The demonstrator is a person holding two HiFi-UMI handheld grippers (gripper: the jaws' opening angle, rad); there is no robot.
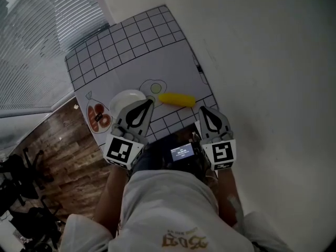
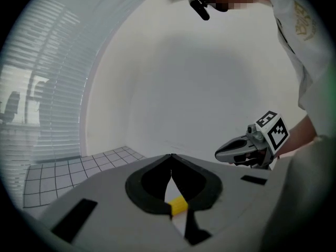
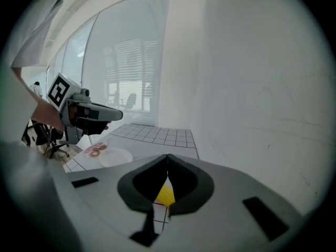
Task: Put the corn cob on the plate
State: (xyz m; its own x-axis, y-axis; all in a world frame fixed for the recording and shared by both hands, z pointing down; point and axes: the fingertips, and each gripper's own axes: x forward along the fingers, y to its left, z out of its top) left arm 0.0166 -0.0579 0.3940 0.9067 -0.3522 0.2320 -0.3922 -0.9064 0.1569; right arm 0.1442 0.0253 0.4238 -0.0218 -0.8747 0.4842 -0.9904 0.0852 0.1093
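Dim, flat daylight from blinds (image 1: 31,46) at left; fisheye vignetting on gripper views, soft focus, edges bowed

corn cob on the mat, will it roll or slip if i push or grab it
The corn cob is a rounded, elongated shape lying on its side on the flat mat, so a sideways push would probably roll it. Its even yellow surface suggests a moulded toy: likely stiff, light, maybe slippery under a narrow grip.
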